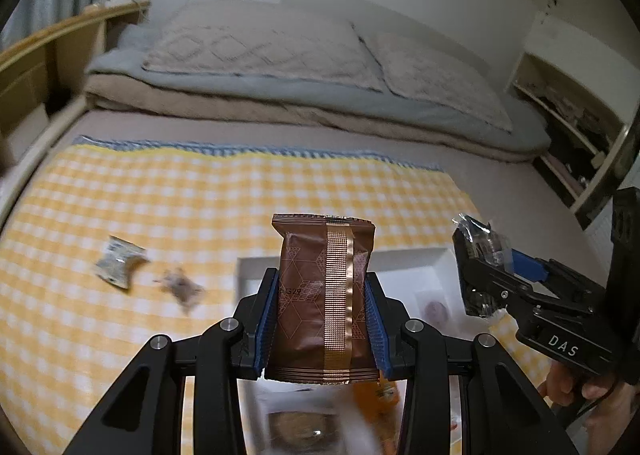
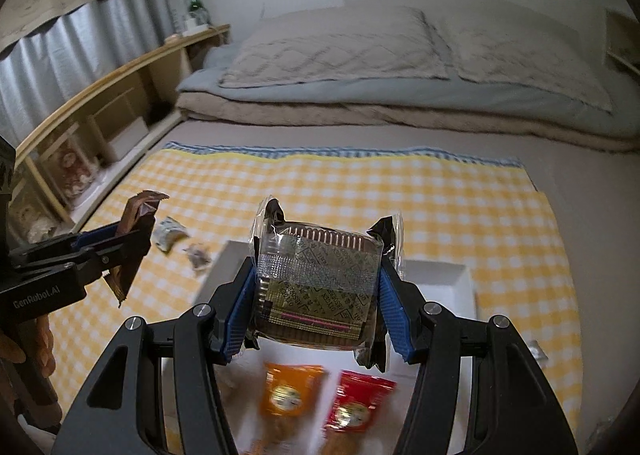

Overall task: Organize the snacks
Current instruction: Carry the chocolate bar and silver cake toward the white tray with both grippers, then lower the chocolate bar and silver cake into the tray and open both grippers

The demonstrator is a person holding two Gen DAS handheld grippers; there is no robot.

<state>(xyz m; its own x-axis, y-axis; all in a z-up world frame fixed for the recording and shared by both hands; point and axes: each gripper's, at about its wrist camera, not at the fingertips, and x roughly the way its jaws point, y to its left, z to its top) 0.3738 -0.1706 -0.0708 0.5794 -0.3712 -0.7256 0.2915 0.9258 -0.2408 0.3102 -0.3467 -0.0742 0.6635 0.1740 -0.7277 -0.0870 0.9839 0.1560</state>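
My left gripper (image 1: 324, 283) is shut on a brown snack packet (image 1: 324, 295) with a gold stripe, held upright above the white tray (image 1: 416, 259). It also shows in the right wrist view (image 2: 138, 239) at the left. My right gripper (image 2: 318, 287) is shut on a clear-wrapped square biscuit packet (image 2: 320, 287), held over the white tray (image 2: 444, 275). It shows in the left wrist view (image 1: 486, 255) at the right. An orange packet (image 2: 290, 391) and a red packet (image 2: 358, 403) lie in the tray below.
A yellow checked cloth (image 2: 460, 207) covers the bed. Two small wrapped snacks (image 1: 118, 261) (image 1: 180, 287) lie on the cloth left of the tray. Pillows and folded bedding (image 1: 280, 67) lie at the far end. Wooden shelves (image 2: 100, 103) run along the left.
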